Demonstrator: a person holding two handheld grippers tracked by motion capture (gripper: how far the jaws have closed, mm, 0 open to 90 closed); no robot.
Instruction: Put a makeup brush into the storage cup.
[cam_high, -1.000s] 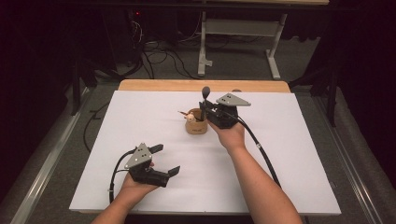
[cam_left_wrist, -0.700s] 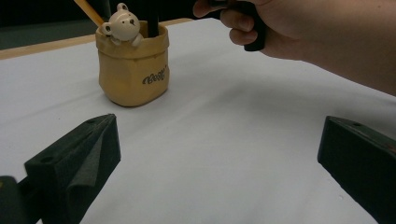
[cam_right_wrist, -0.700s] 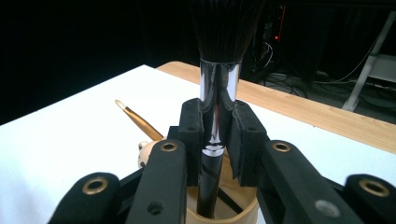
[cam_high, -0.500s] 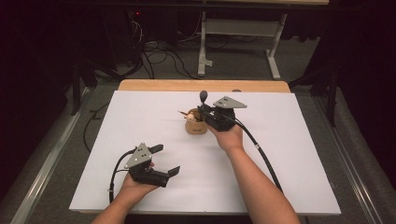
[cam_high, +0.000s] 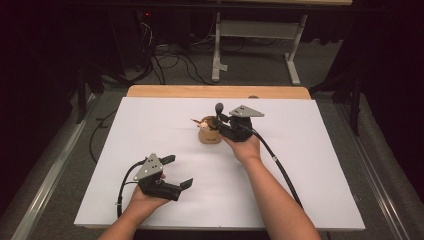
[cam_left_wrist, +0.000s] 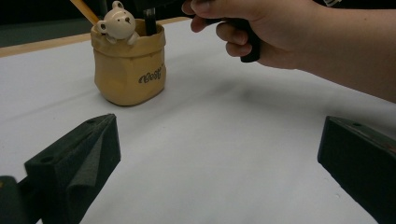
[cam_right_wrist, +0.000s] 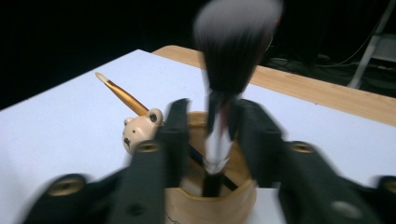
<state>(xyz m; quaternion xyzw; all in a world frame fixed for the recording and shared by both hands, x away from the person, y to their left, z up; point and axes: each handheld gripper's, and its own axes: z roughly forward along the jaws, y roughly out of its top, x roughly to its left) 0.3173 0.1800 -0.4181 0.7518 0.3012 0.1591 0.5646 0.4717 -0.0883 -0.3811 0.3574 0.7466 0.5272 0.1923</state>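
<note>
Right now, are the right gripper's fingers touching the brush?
Cannot tell. Right gripper view: the fingers, which have just been opening, flank the brush; blur hides any gap.

You can see one piece of writing: a dark cursive word on the front of the tan pot (cam_left_wrist: 128, 70), low and right of the bear (cam_left_wrist: 116, 25) at its rim. The letters are too small to read.

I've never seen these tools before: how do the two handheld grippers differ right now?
The left gripper rests low near the table's front edge, jaws wide apart with nothing between them. The right gripper is over the bear cup, its jaws just opening around the upright makeup brush. Both are black, cabled, hand-held.
</note>
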